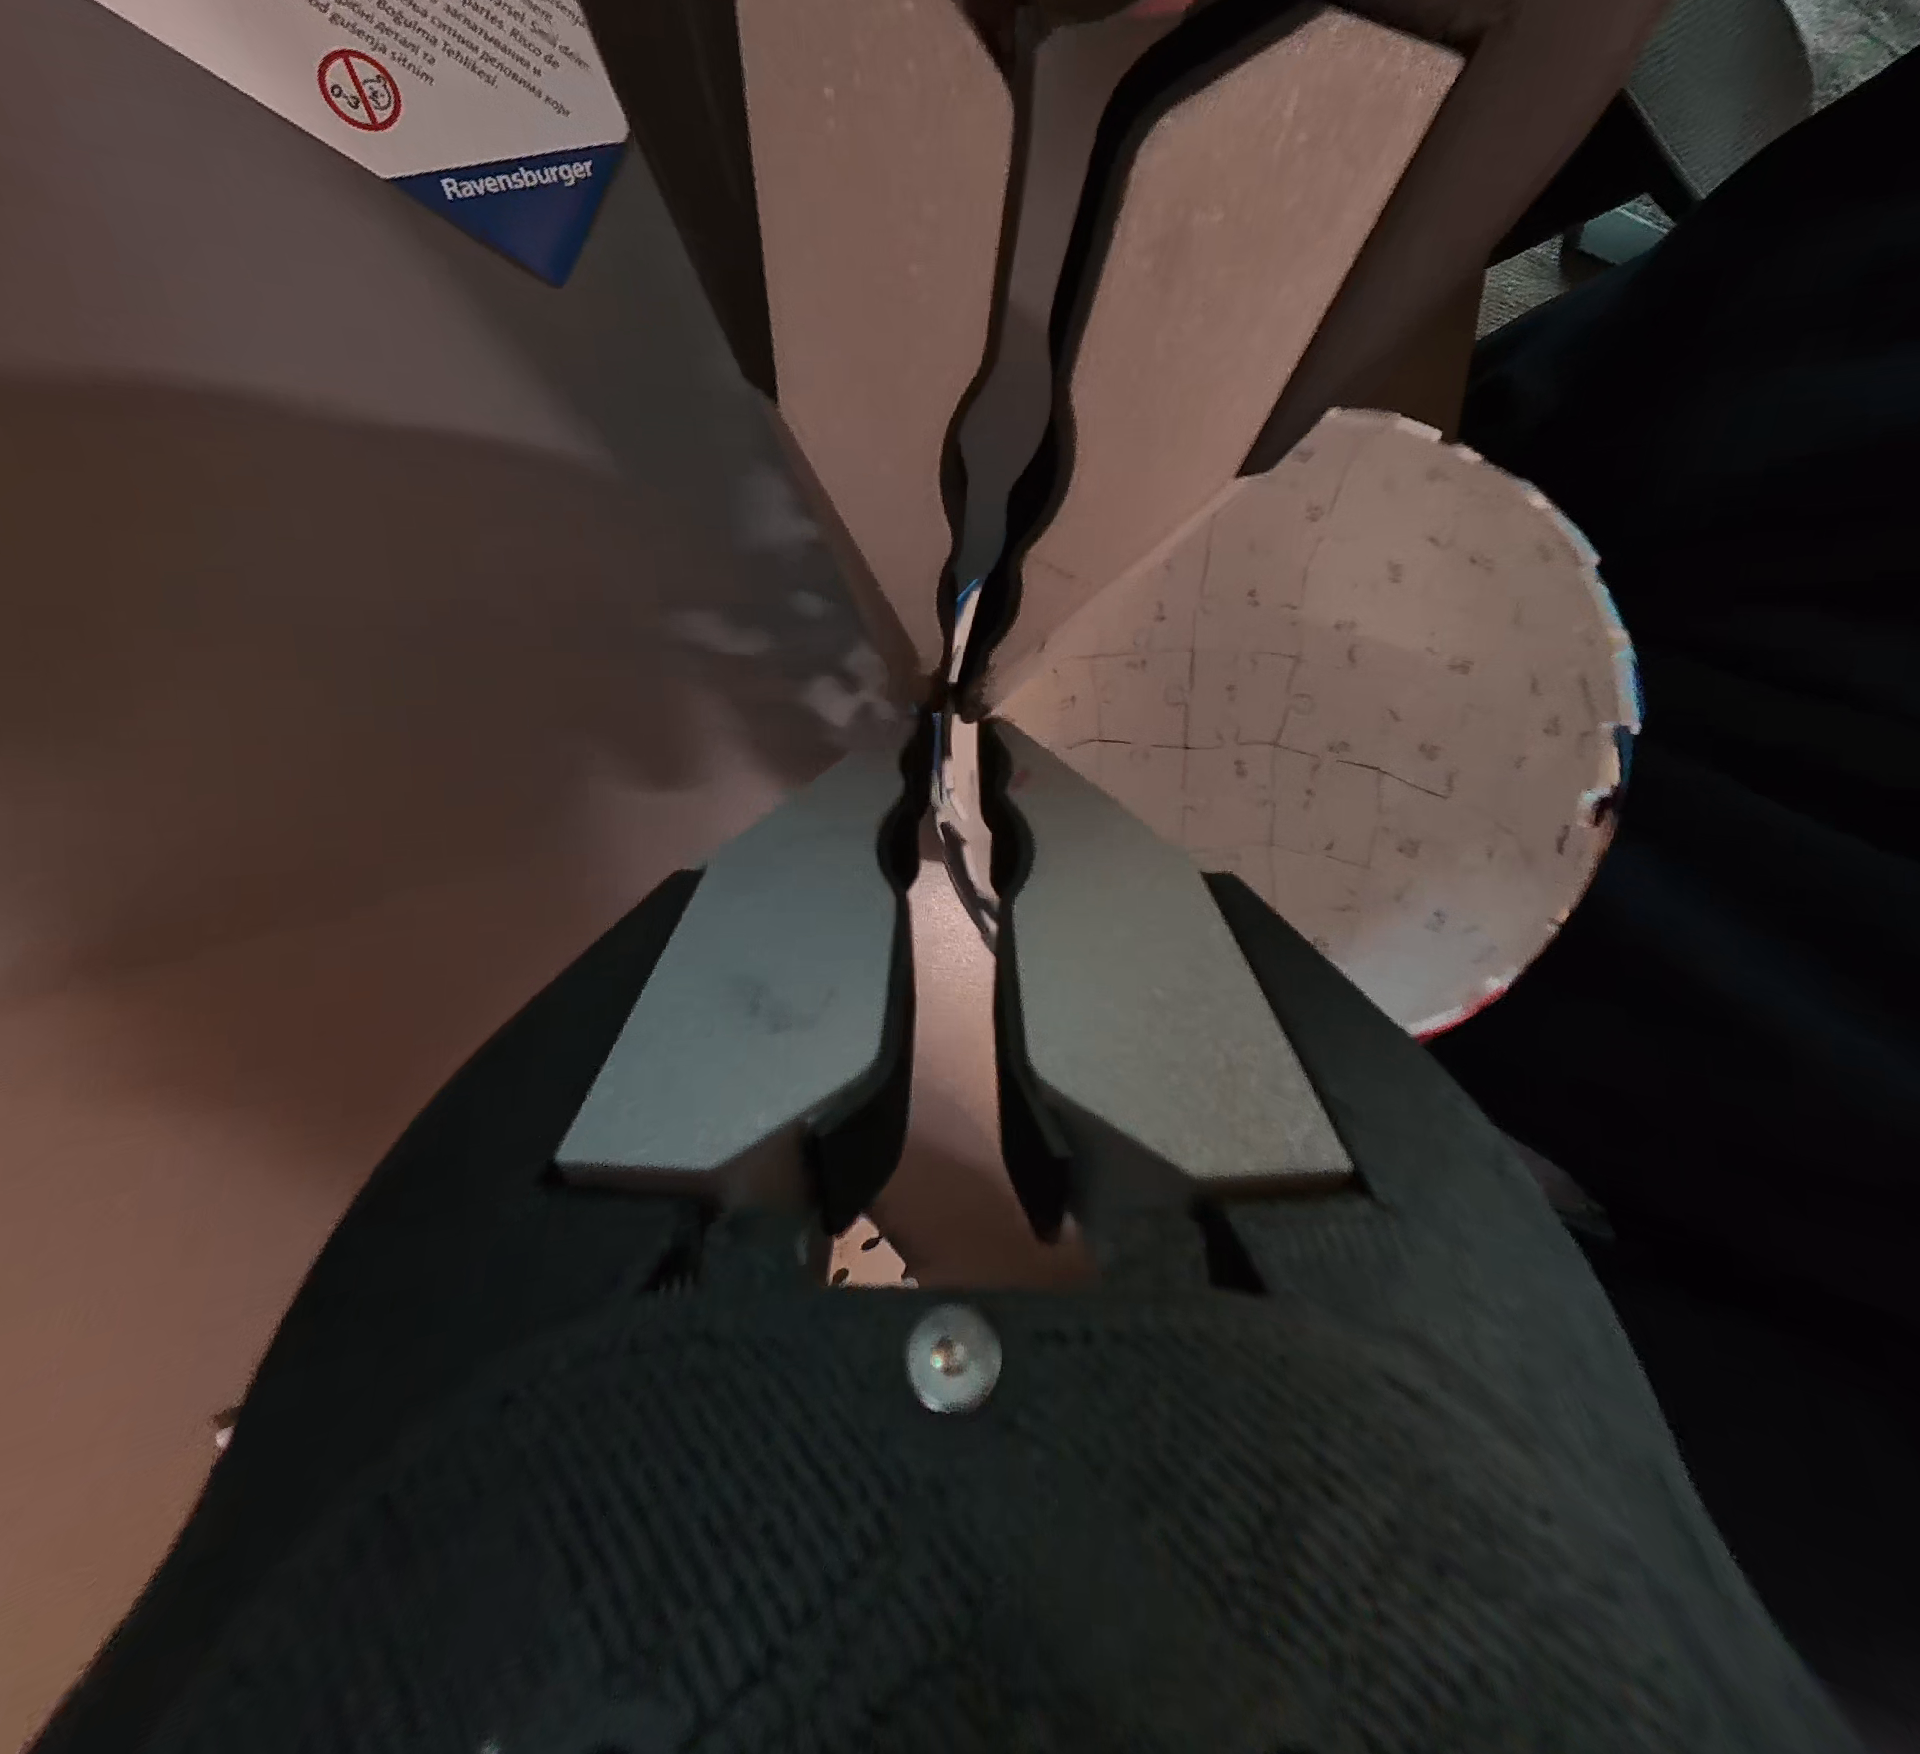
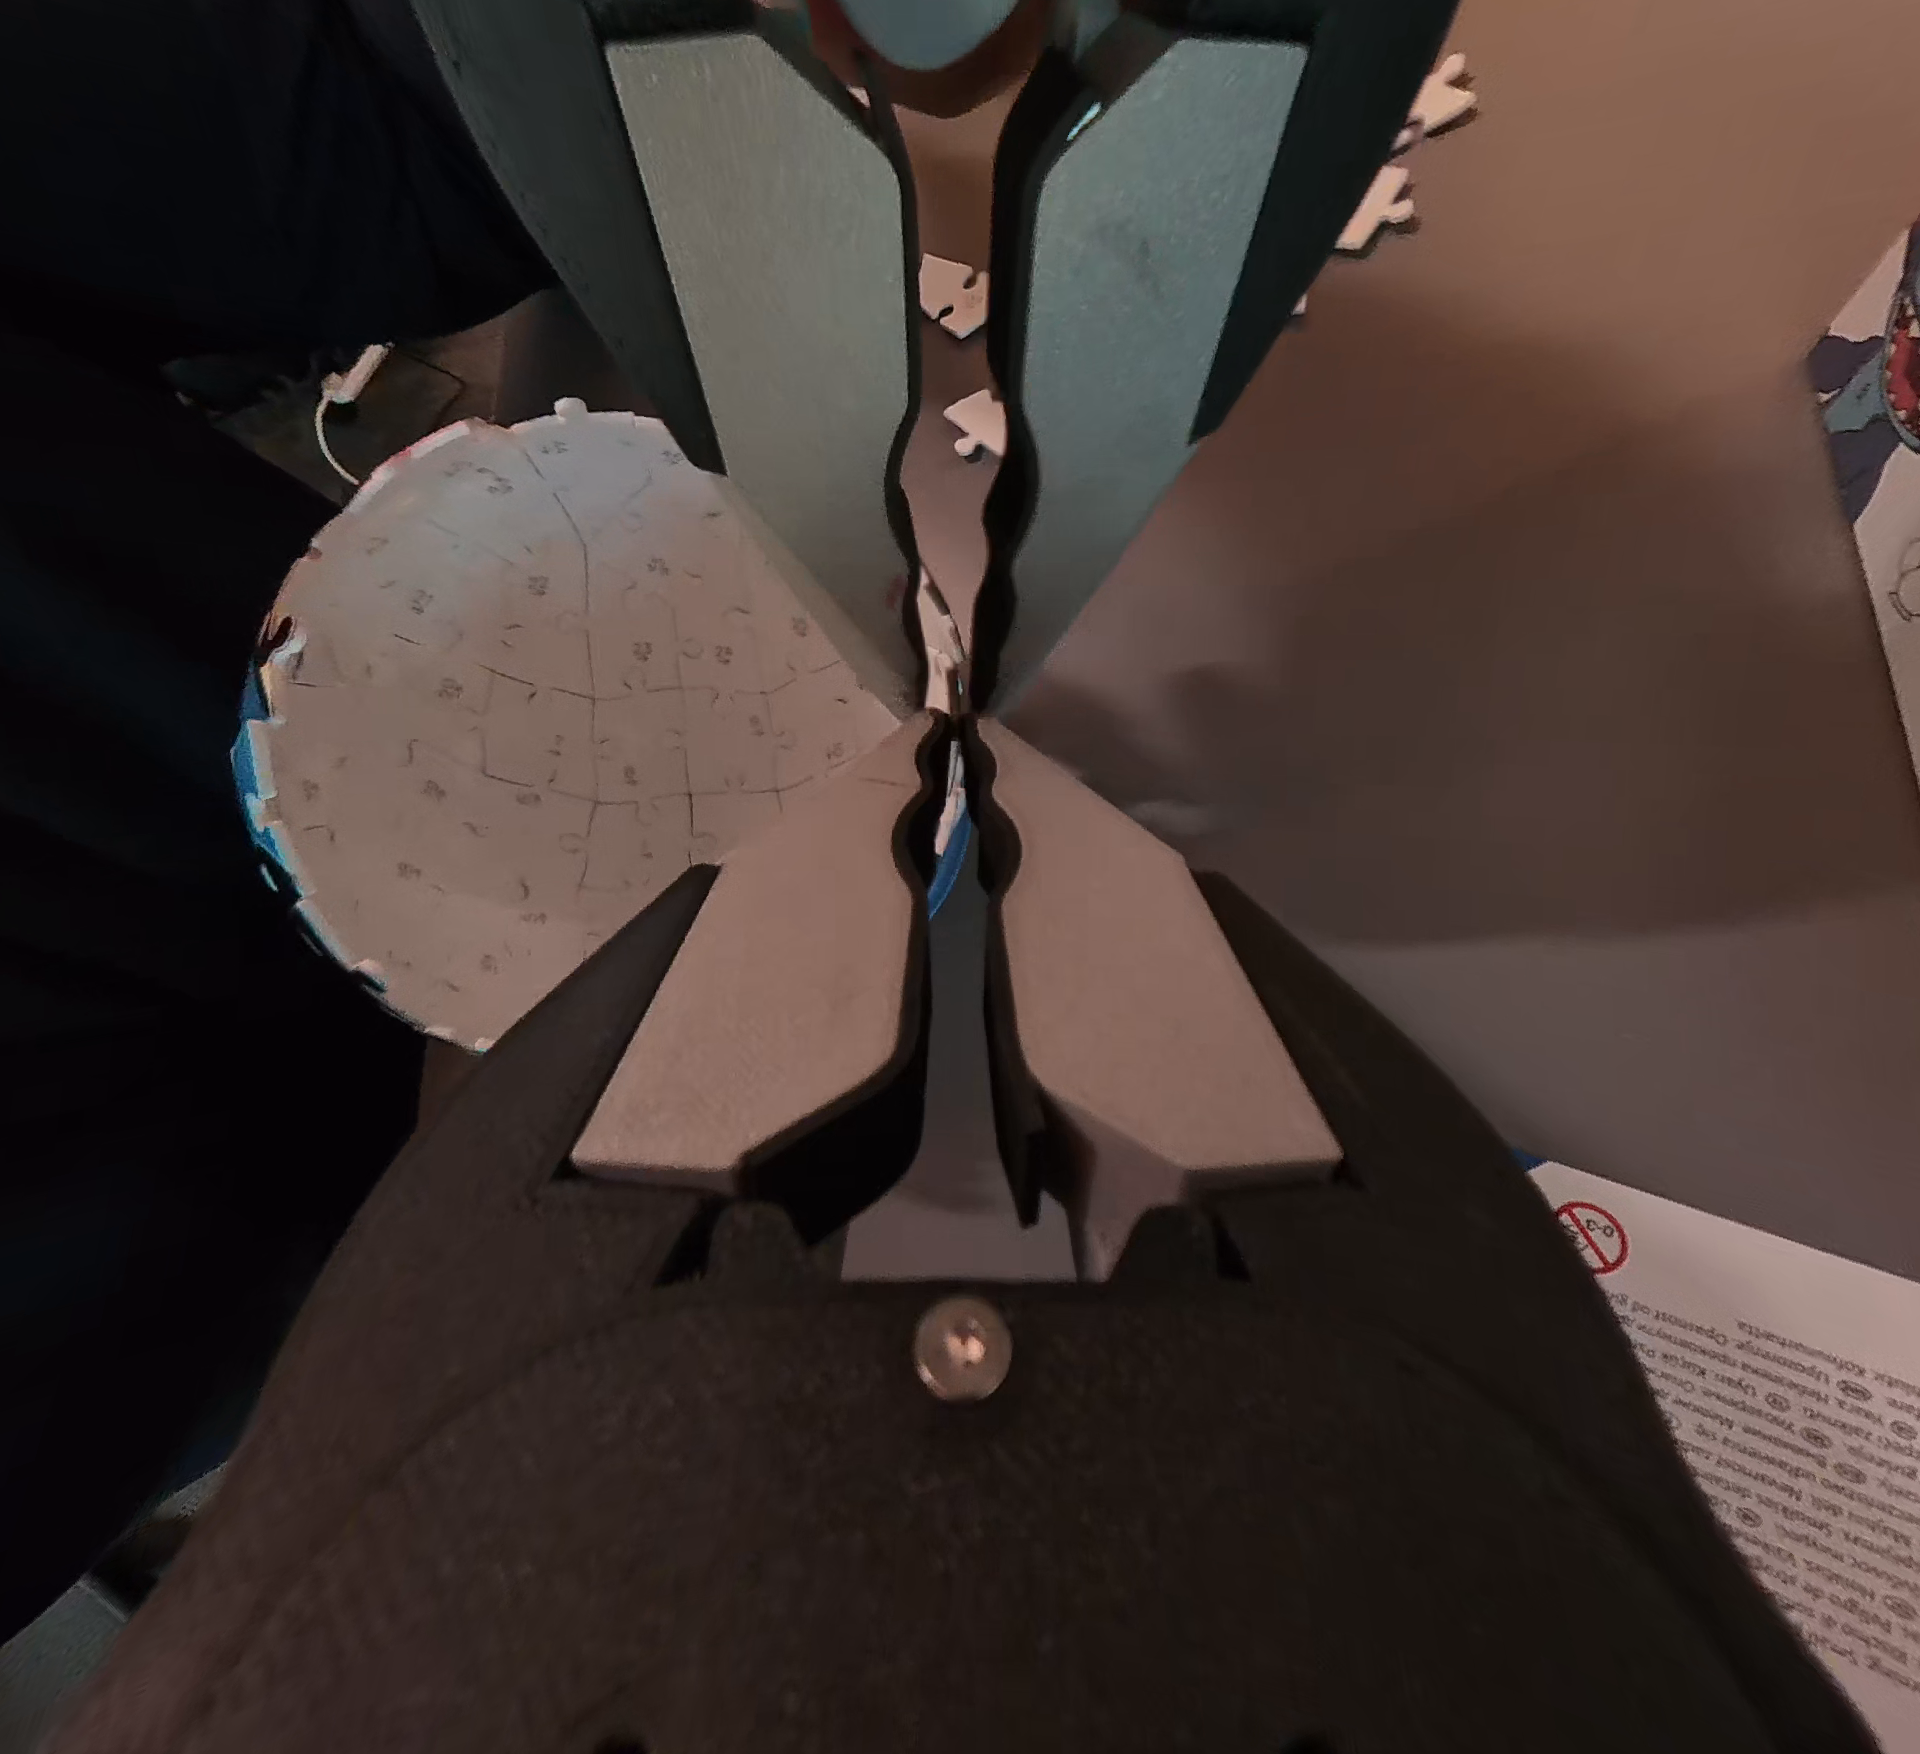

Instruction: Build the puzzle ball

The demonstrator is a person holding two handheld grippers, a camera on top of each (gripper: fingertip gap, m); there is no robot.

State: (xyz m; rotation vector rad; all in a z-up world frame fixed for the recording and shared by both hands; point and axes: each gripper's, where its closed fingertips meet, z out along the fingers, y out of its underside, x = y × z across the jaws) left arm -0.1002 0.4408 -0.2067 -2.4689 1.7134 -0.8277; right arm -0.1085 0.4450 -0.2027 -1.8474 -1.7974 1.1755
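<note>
Left gripper (image 1: 951, 769) and right gripper (image 2: 951, 774) meeting tip to tip over the rim of the half-built puzzle ball (image 1: 1351, 717), each pinched narrow on that thin edge; jaws nearly together, wavy dark pad edges almost touching. In the left wrist view the right gripper (image 1: 961, 655) comes down from above, gripping the same spot. Whether a loose piece also sits between the tips: cannot tell, hidden by the fingers.

Ball open like a bowl, held just above the tabletop (image 2: 1455, 665), pale inner side showing, blue printed outer skin (image 2: 249, 769) peeking at the edge. Likely light, hollow and stiff in each curved plastic piece, yet weak at the seams; probably apt to pop apart if squeezed hard or twisted. Best held at the rim, close to the joint being worked, with gentle pressure. Toothed, knobbed rim; matte, faintly marked interior. Loose pieces (image 2: 951, 296) lying beyond on the smooth grey-brown surface, white printed leaflet (image 2: 1766, 1392) nearby.
</note>
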